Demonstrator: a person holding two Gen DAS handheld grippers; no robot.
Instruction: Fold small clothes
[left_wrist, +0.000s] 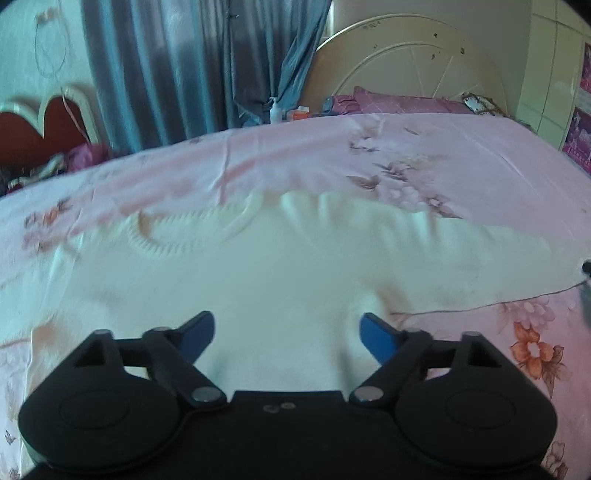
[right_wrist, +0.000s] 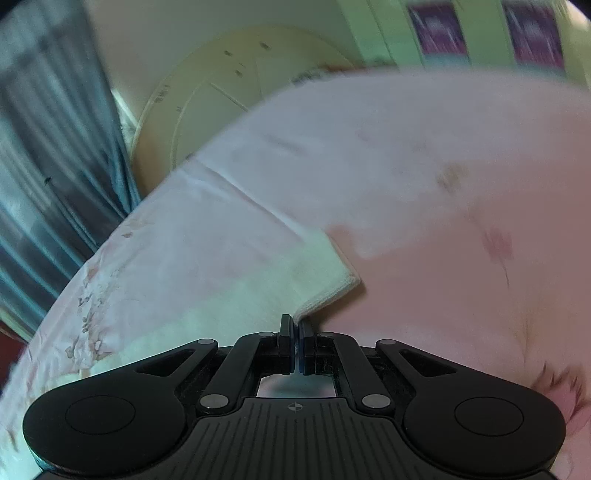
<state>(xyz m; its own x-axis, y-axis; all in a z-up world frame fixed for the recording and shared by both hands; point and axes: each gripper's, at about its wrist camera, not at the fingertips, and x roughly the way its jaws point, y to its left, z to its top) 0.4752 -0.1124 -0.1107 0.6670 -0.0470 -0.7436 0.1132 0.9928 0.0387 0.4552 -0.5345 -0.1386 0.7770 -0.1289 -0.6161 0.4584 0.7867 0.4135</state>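
Observation:
A small cream knit sweater lies spread on the pink floral bedsheet, with its ribbed neckline at the upper left. My left gripper is open above the sweater's body, its blue pads apart and empty. In the right wrist view my right gripper is shut on the cuff edge of the sweater's sleeve, which is lifted off the bedsheet. This view is blurred. A dark tip at the right edge of the left wrist view is near the sleeve end.
A cream headboard and purple pillows stand at the far end of the bed. Blue curtains hang behind. A bottle and small items sit near the far bed edge. A red headboard is at far left.

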